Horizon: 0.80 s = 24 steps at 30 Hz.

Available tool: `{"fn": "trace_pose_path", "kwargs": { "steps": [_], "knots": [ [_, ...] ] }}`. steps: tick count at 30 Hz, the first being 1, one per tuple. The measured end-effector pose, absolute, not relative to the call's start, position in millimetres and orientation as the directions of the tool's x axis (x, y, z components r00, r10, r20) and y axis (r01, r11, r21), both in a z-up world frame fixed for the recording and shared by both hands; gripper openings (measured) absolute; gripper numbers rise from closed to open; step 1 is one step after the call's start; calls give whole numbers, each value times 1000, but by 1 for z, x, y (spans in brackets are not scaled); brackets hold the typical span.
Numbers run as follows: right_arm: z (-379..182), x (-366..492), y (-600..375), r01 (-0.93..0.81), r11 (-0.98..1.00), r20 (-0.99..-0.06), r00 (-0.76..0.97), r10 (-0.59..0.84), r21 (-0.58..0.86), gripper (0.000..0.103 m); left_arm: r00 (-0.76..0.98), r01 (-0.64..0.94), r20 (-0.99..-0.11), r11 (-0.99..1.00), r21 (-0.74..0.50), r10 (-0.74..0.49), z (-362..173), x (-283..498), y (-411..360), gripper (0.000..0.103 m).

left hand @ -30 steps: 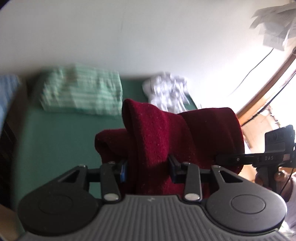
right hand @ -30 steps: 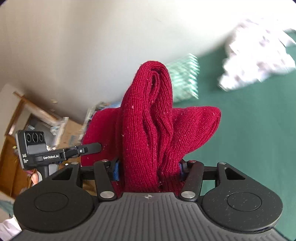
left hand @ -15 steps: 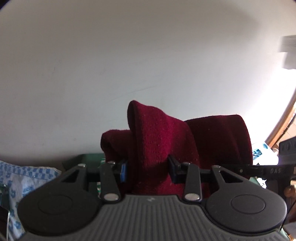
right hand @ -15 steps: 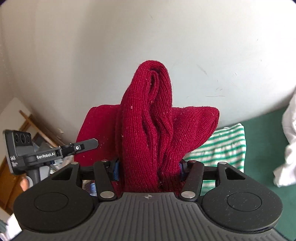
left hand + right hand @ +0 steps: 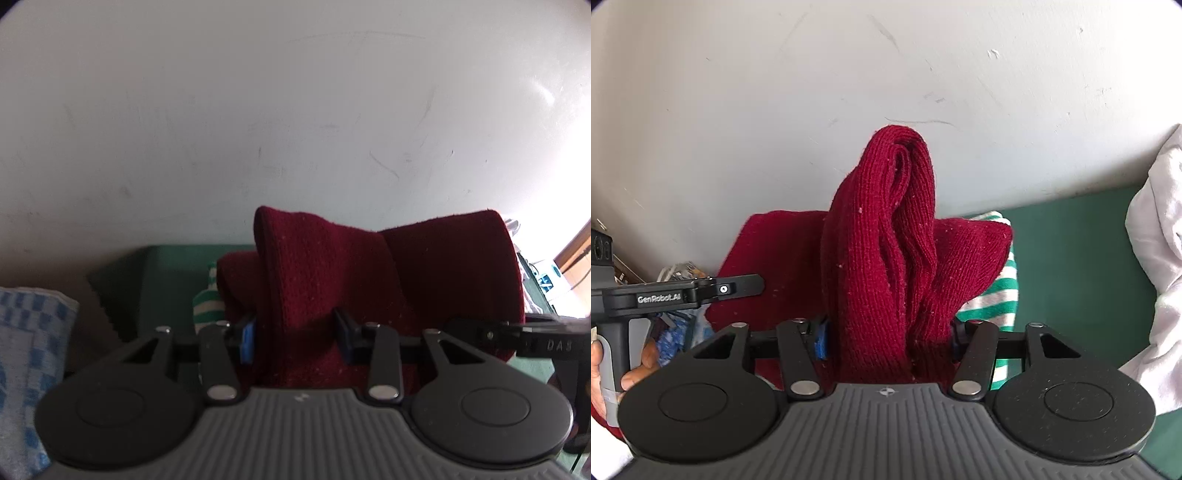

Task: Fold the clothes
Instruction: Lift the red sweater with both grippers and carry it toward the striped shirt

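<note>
Left claw was clamped on a bunched fold of the dark red knit garment, pads pressing in from both sides; my right claw was clamped the same way on another thick fold of it. Garment hung between the two claws, lifted in front of the pale wall, with loose knit spilling out to either side of each grip.

Left wrist view only: blue-and-white checked cloth at the left edge, the near corner of the green bench, and the other claw's black arm marked DAS poking in from the right. Only a sliver of the green-and-white striped cloth showed there, beside the red knit.

Right wrist view only: much more of that striped cloth, lying on the green surface right behind the garment; a white crumpled fabric along the right edge; my left hand wrapped round the grey handle of the other claw, labelled GenRobot.AI; blurred clutter low at the left, couldn't tell what.

No containers made out in either view.
</note>
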State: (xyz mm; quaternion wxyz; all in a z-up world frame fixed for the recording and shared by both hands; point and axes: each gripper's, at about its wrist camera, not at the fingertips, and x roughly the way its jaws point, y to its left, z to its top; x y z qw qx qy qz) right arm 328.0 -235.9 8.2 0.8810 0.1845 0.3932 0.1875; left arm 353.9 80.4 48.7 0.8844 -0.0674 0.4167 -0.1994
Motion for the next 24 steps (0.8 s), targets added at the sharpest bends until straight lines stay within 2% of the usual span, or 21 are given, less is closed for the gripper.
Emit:
{"fn": "trace_pose_path", "kwargs": {
  "steps": [4, 6, 8, 10, 17, 19, 21, 24],
  "knots": [
    [1, 329, -242, -183, 862, -639, 602, 478, 472, 59, 551, 312, -706, 895, -320, -445, 37, 355, 89, 45],
    [-4, 329, -245, -177, 864, -649, 594, 476, 472, 63, 546, 322, -711, 894, -312, -444, 30, 355, 90, 53],
    [-14, 332, -246, -161, 864, -658, 586, 473, 478, 74, 548, 325, -718, 900, -290, -429, 20, 357, 90, 61],
    [-14, 329, -247, -162, 856, -643, 595, 482, 492, 77, 561, 325, -715, 905, -274, -418, 17, 359, 91, 63],
    [5, 304, -266, -159, 841, -575, 664, 479, 517, 77, 650, 335, -657, 920, -204, -383, 48, 340, 112, 59],
    [15, 291, -275, -152, 854, -551, 705, 446, 497, 77, 677, 340, -629, 921, -192, -381, 60, 328, 120, 61],
    [27, 275, -283, -149, 869, -502, 765, 404, 472, 77, 687, 339, -615, 920, -199, -386, 63, 323, 125, 67],
    [43, 256, -291, -143, 885, -429, 833, 350, 444, 76, 673, 342, -640, 923, -175, -371, 51, 322, 115, 68]
  ]
}}
